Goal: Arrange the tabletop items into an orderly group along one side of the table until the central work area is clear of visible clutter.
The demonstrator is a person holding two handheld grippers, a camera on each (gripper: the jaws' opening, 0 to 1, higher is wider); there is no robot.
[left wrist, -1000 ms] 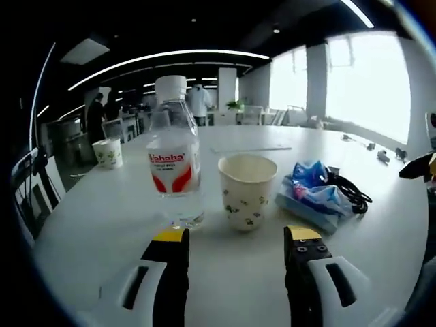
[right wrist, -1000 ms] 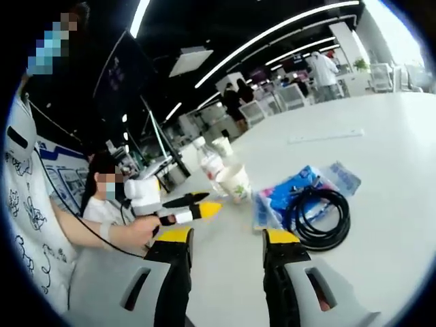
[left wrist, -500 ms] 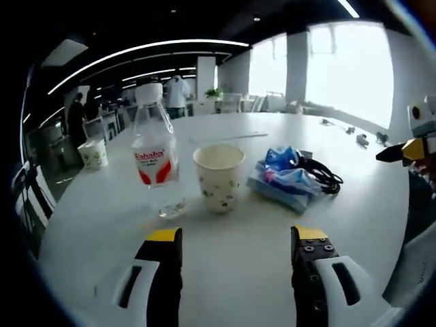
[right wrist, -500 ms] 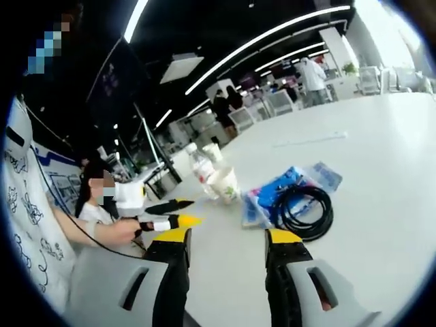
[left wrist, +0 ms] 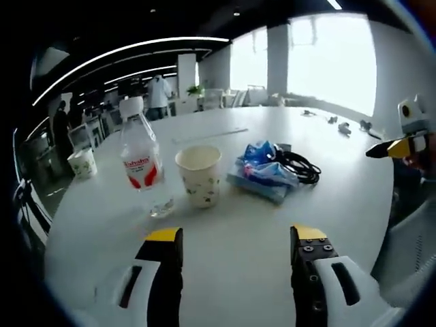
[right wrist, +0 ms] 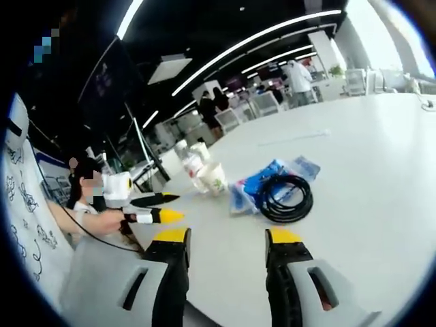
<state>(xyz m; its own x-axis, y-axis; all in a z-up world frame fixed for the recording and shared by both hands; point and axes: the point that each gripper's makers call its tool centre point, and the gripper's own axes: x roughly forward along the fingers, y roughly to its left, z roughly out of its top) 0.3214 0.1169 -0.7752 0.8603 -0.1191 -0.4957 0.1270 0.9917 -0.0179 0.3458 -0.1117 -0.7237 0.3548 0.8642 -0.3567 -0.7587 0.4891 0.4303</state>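
On the white table (left wrist: pixel 225 225) stand a clear water bottle (left wrist: pixel 141 163) with a red label and white cap, and a paper cup (left wrist: pixel 198 175) beside it. Right of the cup lies a blue packet (left wrist: pixel 262 170) with a coiled black cable (left wrist: pixel 298 165) resting against it. A second paper cup (left wrist: pixel 82 163) stands far left. My left gripper (left wrist: pixel 231 238) is open, well short of the cup, nothing between its jaws. My right gripper (right wrist: pixel 223 237) is open above the table, with the cable (right wrist: pixel 285 197), packet (right wrist: pixel 255 187), cup (right wrist: pixel 214 178) and bottle (right wrist: pixel 189 162) ahead. The left gripper (right wrist: pixel 160 208) shows at its left, held by a hand.
A long thin white strip (left wrist: pixel 208 135) lies farther back on the table. Small items (left wrist: pixel 340 125) sit near the far right edge. Chairs, desks and people fill the office behind. A person's sleeve (right wrist: pixel 30 225) is at the left of the right gripper view.
Both views have pulled back from the items, which now look smaller and farther away. The items have not moved. Both grippers stay open.
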